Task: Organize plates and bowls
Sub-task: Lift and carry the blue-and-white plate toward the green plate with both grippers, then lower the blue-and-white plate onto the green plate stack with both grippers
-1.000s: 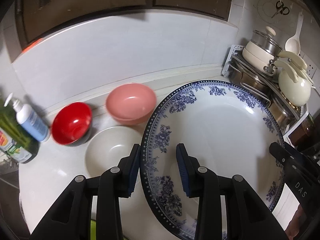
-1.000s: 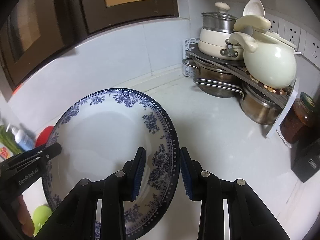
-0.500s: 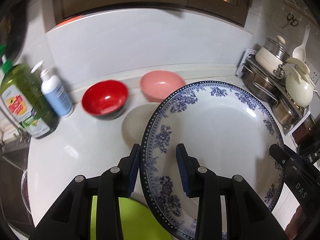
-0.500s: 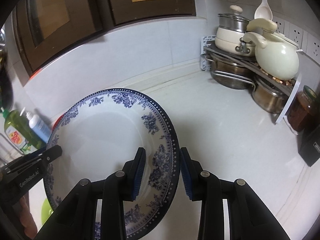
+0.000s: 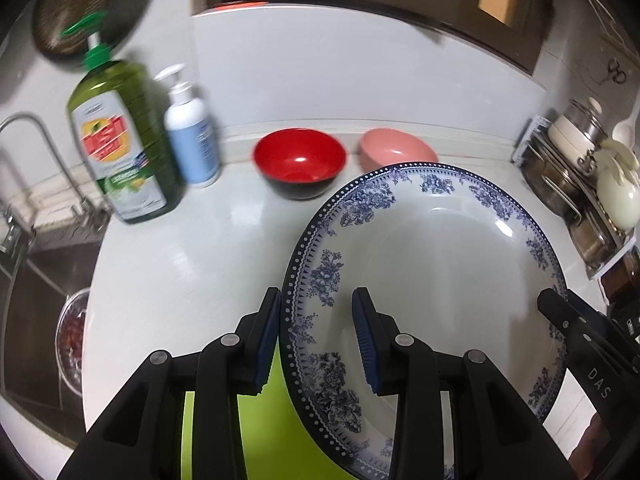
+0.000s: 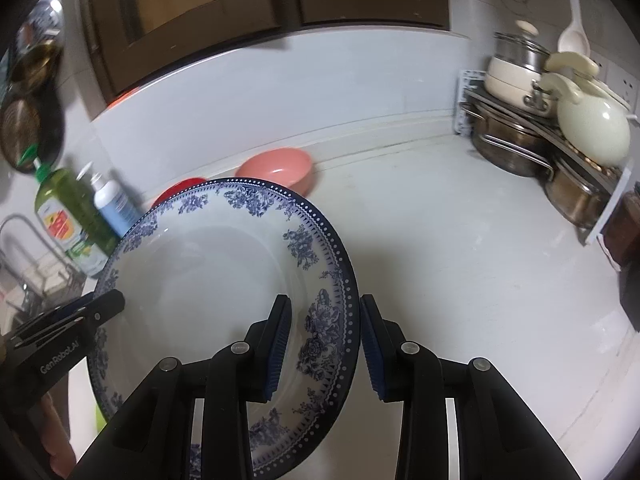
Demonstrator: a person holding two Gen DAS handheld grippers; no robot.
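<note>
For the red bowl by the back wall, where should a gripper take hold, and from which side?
Grip the red bowl by its rim, one finger inside and one outside, coming down from above on the near side. It sits upright and open, its near side is clear counter, while the pink bowl stands close on one side.

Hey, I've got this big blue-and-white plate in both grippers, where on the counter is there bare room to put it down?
Widest bare patch: the counter between the pink bowl and the pot rack. A smaller one lies in front of the red bowl, beside the green soap bottle and the white pump bottle. The back edge by the bowls and bottles is crowded, as is the rack corner.
</note>
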